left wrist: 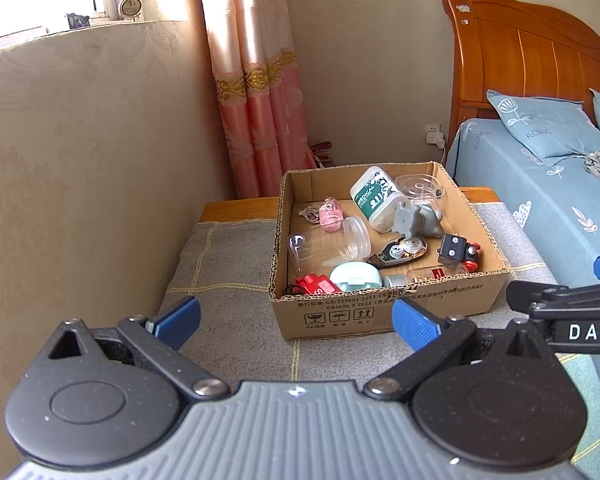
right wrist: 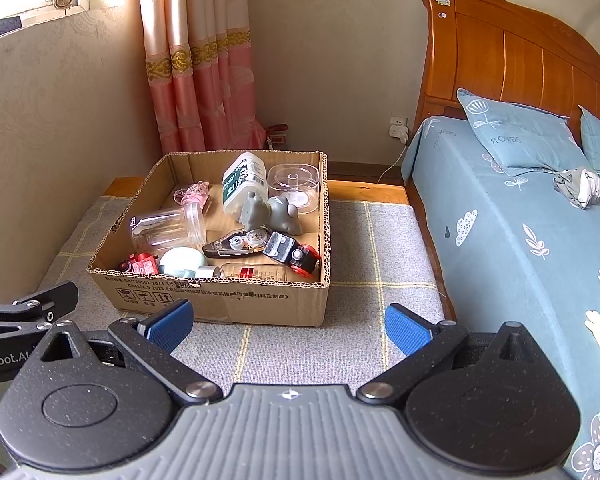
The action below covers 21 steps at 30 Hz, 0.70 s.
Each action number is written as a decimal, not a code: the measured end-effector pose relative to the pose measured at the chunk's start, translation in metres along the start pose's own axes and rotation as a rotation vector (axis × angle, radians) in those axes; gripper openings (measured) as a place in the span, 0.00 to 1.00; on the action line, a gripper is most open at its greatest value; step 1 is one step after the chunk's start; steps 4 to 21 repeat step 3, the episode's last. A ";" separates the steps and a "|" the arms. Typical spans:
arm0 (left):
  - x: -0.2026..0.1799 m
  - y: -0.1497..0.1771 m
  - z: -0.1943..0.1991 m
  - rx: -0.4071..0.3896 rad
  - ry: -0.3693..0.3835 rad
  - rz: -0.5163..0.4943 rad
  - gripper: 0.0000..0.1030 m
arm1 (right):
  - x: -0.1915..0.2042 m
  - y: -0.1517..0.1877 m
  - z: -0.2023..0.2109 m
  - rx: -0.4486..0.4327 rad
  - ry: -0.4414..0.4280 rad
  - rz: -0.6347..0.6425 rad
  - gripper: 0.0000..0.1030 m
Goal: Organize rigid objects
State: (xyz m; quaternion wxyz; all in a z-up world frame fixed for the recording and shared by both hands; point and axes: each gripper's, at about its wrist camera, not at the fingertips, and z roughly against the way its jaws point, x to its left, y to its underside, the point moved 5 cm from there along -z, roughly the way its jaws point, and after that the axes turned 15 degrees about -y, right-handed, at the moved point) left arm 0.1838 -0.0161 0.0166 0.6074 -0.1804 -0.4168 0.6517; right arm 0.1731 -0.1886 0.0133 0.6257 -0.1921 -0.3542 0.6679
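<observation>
Cardboard box (left wrist: 384, 312) sits on the grey checked table (left wrist: 228, 280) beside the bed (right wrist: 520, 240), packed with loose items: white-and-green bottle (right wrist: 242, 184) tipped over at the back, grey animal figure (right wrist: 270, 216) against it, clear jar (right wrist: 168, 230) on its side, correction tape dispenser (right wrist: 240, 245), red toy (right wrist: 140, 265) in the near corner. Left tongs (left wrist: 296, 322) and right tongs (right wrist: 286, 324) both hover short of the box, spread wide, gripping nothing

speckled black linkages, silver screws, blue ribbed pads (left wrist: 416, 323), grey ridged housing, white lettering
</observation>
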 end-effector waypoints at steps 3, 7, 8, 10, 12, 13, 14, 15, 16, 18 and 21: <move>0.000 0.000 0.001 0.000 -0.002 0.001 0.99 | 0.000 0.000 0.000 -0.001 -0.001 0.000 1.00; 0.000 0.000 0.001 0.000 -0.002 0.001 0.99 | 0.000 0.000 0.000 -0.001 -0.001 0.000 1.00; 0.000 0.000 0.001 0.000 -0.002 0.001 0.99 | 0.000 0.000 0.000 -0.001 -0.001 0.000 1.00; 0.000 0.000 0.001 0.000 -0.002 0.001 0.99 | 0.000 0.000 0.000 -0.001 -0.001 0.000 1.00; 0.000 0.000 0.001 0.000 -0.002 0.001 0.99 | 0.000 0.000 0.000 -0.001 -0.001 0.000 1.00; 0.000 0.000 0.001 0.000 -0.002 0.001 0.99 | 0.000 0.000 0.000 -0.001 -0.001 0.000 1.00; 0.000 0.000 0.001 0.000 -0.002 0.001 0.99 | 0.000 0.000 0.000 -0.001 -0.001 0.000 1.00; 0.000 0.000 0.001 0.000 -0.002 0.001 0.99 | 0.000 0.000 0.000 -0.001 -0.001 0.000 1.00; 0.000 0.000 0.001 0.000 -0.002 0.001 0.99 | 0.000 0.000 0.000 -0.001 -0.001 0.000 1.00; 0.000 0.000 0.001 0.000 -0.002 0.001 0.99 | 0.000 0.000 0.000 -0.001 -0.001 0.000 1.00; 0.000 0.000 0.001 0.000 -0.002 0.001 0.99 | 0.000 0.000 0.000 -0.001 -0.001 0.000 1.00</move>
